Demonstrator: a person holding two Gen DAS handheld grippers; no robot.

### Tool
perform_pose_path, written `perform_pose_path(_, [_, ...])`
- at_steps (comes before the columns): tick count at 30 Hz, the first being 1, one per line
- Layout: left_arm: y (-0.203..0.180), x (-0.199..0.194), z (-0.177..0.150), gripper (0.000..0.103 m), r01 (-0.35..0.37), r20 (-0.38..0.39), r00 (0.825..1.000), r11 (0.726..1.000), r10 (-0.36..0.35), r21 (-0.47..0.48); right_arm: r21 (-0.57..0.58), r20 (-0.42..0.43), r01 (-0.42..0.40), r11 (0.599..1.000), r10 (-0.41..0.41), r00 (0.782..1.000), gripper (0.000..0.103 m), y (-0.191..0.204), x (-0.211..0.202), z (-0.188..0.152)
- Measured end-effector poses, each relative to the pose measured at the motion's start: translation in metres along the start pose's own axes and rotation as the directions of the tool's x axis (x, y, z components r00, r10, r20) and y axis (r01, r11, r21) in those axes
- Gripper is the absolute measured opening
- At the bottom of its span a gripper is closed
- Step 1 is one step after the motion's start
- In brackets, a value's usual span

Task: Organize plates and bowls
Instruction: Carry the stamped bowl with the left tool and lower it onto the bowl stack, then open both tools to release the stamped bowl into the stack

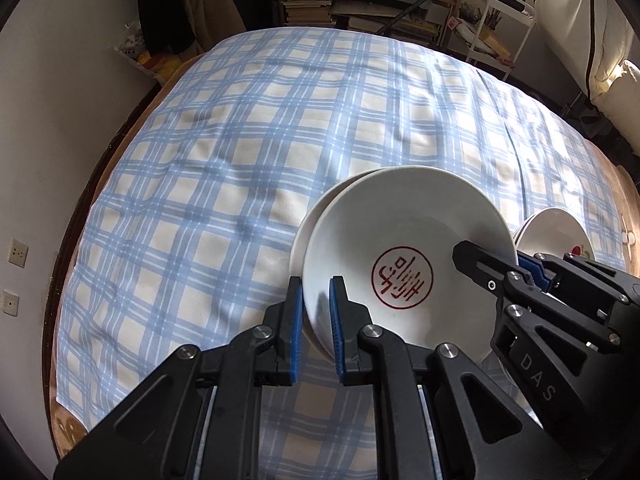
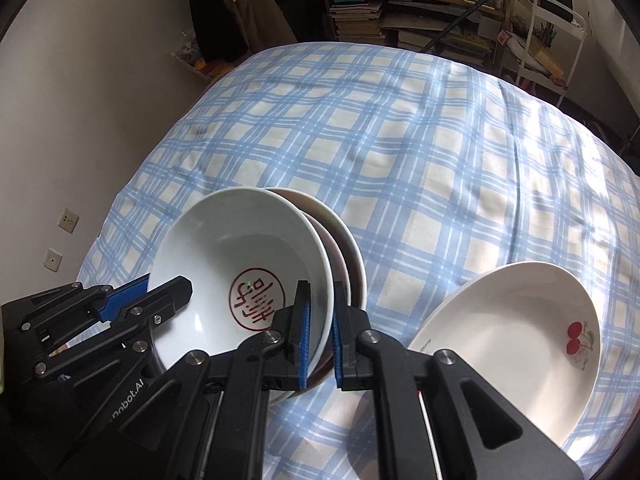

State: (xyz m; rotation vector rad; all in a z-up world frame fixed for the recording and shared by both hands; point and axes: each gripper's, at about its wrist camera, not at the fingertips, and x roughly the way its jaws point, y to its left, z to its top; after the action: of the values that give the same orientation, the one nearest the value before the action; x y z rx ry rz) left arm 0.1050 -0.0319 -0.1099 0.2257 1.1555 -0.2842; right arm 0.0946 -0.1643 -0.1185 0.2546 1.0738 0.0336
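A white bowl with a red seal mark (image 1: 404,240) (image 2: 248,248) sits tilted on top of a lower bowl (image 1: 316,216) (image 2: 352,248), whose rim shows behind it. My left gripper (image 1: 316,320) is shut on the seal bowl's near-left rim, the blue pads on either side of the wall. Shut on the opposite rim is my right gripper (image 2: 322,332). Each view shows the other gripper across the bowl: the right gripper (image 1: 516,264) and the left gripper (image 2: 160,292). To the right rests a white plate with a cherry print (image 2: 512,320) (image 1: 556,232), on other plates.
Everything lies on a blue-checked cloth (image 1: 240,140) (image 2: 400,140) that spreads far back and to the left. A grey wall with sockets (image 1: 16,252) runs along the left. Behind are shelves of books (image 1: 312,0) and a white cart (image 1: 500,24).
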Motion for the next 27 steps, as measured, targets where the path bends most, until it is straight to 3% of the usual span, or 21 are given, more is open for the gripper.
perform_pose_path(20, [0.019, -0.006, 0.002, 0.019, -0.015, 0.037, 0.999, 0.998, 0.017, -0.055, -0.016, -0.020, -0.077, 0.997, 0.076, 0.997, 0.021, -0.005, -0.008, 0.003])
perform_pose_path(27, [0.027, -0.001, 0.003, 0.022, -0.015, 0.018, 1.000, 0.997, 0.016, -0.079, -0.014, 0.019, -0.081, 0.997, 0.081, 0.997, 0.028, -0.011, -0.022, 0.007])
